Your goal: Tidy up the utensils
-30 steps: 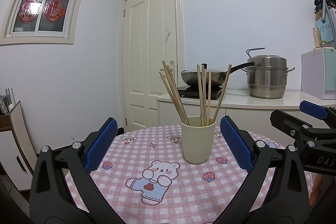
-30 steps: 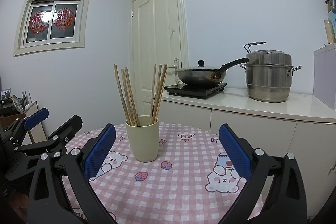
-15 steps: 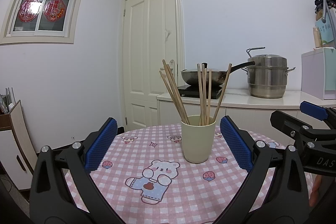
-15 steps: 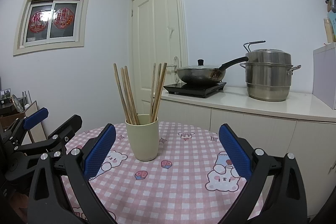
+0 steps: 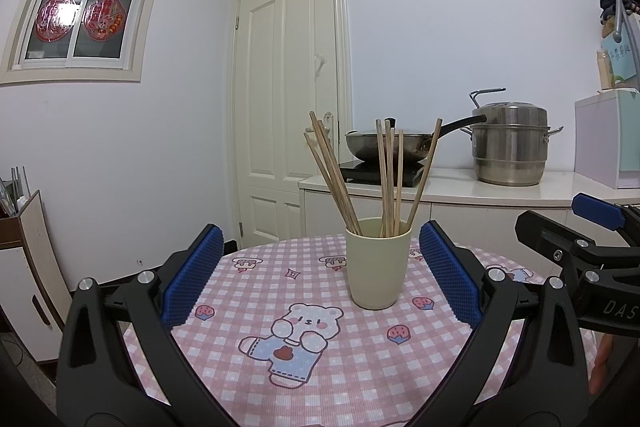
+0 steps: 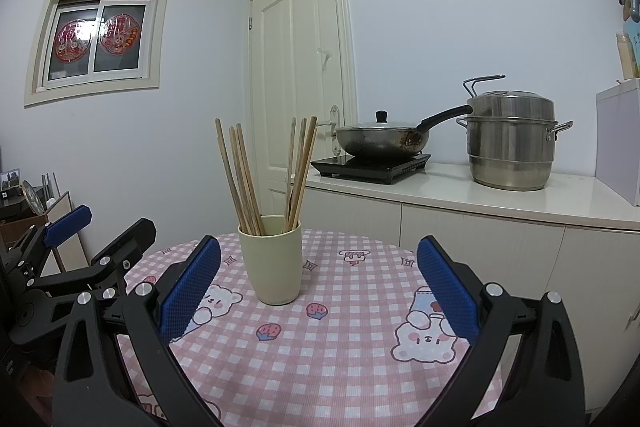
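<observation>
- where the left wrist view looks along its own fingers, the left gripper (image 5: pixel 320 277) has its blue pads spread wide apart with nothing between them, held low over the near edge of the table (image 5: pixel 400 379).
- a pale green cup (image 5: pixel 378 263) stands upright on the pink checked cloth (image 5: pixel 248 307), ahead of the gap and closer to the right-hand pad, touching neither pad.
- wooden chopsticks (image 5: pixel 386 179) stand in the cup, fanned out in two loose bunches that lean against its rim.
- the right gripper (image 5: pixel 576 223) shows at the right edge of this view, beside the table.
- behind, a pan (image 5: pixel 384 145) and a steel pot (image 5: pixel 510 141) sit on a counter (image 5: pixel 520 193) next to a door (image 5: pixel 288 107).
- in the right wrist view, the right gripper (image 6: pixel 318 281) also has its pads wide apart and grips nothing.
- the cup (image 6: pixel 274 259) with its chopsticks (image 6: pixel 240 179) stands just beyond the left-hand pad, left of the gap's middle, not touched.
- the left gripper (image 6: pixel 104 235) sits at the left edge, its two fingers apart.
</observation>
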`<state>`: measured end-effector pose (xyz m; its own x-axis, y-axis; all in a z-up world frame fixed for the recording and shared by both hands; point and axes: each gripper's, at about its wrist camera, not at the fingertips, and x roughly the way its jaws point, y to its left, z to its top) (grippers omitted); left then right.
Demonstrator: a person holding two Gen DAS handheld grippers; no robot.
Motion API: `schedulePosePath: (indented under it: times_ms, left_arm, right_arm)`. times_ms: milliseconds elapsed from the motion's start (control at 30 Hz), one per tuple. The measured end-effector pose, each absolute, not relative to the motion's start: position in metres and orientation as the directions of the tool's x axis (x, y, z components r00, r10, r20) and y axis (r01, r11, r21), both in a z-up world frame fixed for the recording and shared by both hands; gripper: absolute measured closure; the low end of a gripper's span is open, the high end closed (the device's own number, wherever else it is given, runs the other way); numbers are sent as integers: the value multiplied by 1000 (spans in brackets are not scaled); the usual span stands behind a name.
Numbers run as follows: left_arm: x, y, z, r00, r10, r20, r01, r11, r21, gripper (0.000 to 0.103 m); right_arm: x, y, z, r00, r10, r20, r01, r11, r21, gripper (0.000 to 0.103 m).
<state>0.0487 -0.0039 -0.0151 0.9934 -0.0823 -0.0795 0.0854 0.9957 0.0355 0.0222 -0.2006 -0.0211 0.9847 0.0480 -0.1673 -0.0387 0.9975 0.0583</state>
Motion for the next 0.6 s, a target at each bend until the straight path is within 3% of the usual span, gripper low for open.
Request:
schedulePosePath:
  times_ms: [600]
  left_arm:
    - [50,-3,-15,993,-77,-88,80,996,35,6]
  right_arm:
    - [22,-197,-22,984,50,-171,-42,998,54,8]
